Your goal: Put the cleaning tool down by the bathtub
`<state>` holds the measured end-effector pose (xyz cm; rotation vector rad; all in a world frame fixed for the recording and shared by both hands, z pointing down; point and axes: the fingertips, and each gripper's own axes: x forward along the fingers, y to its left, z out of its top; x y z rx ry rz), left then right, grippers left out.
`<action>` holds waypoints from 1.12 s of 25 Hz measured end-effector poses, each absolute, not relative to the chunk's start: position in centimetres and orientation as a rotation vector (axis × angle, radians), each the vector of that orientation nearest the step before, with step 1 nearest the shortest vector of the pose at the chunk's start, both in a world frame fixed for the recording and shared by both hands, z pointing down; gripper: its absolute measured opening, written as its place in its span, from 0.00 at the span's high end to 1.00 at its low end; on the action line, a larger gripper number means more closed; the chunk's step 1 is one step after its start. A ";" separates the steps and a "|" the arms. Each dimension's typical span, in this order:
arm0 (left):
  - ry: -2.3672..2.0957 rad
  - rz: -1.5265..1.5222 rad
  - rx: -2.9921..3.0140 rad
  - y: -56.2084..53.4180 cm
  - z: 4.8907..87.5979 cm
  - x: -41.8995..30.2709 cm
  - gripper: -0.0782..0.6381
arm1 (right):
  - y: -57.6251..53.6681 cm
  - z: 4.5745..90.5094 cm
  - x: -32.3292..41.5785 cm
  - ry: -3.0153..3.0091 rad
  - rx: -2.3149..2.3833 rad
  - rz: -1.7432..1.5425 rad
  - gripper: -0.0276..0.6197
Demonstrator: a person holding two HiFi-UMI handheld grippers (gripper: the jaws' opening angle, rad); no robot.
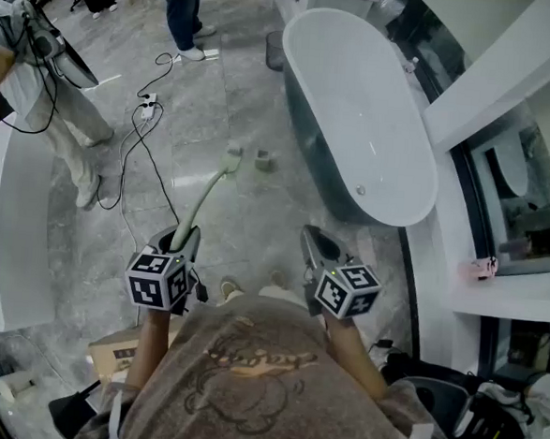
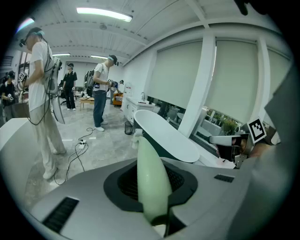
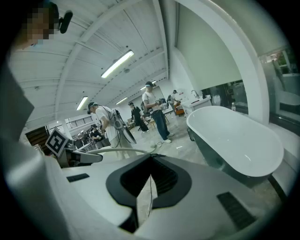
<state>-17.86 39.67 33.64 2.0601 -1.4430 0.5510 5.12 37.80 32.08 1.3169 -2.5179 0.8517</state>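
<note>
A cleaning brush with a long pale green handle point(image 1: 201, 204) and a whitish head point(image 1: 230, 160) sticks forward from my left gripper point(image 1: 182, 239), which is shut on the handle's near end. In the left gripper view the handle point(image 2: 151, 180) rises between the jaws toward the bathtub point(image 2: 164, 136). The brush is in the air above the grey floor. The white oval bathtub point(image 1: 358, 107) stands ahead and to the right. My right gripper point(image 1: 315, 241) hangs near the tub's near end, shut with nothing in it point(image 3: 147, 187).
A small grey object point(image 1: 265, 160) lies on the floor beside the brush head. A power strip with black cable point(image 1: 147, 109) lies to the left. People stand at the left point(image 1: 66, 124) and at the top point(image 1: 182, 10). A white counter point(image 1: 2, 232) curves along the left.
</note>
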 end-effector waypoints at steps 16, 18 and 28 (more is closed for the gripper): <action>-1.430 0.564 2.072 40.1 33.9 -18.9 0.78 | 38.3 32.5 3.5 -2.570 1.341 0.882 0.96; -1.419 0.566 2.084 40.3 34.2 -19.2 0.78 | 38.6 32.6 3.1 -2.574 1.349 0.880 0.96; -1.347 0.558 2.124 40.2 36.4 -19.8 0.78 | 39.5 34.0 0.9 -2.573 1.335 0.876 0.96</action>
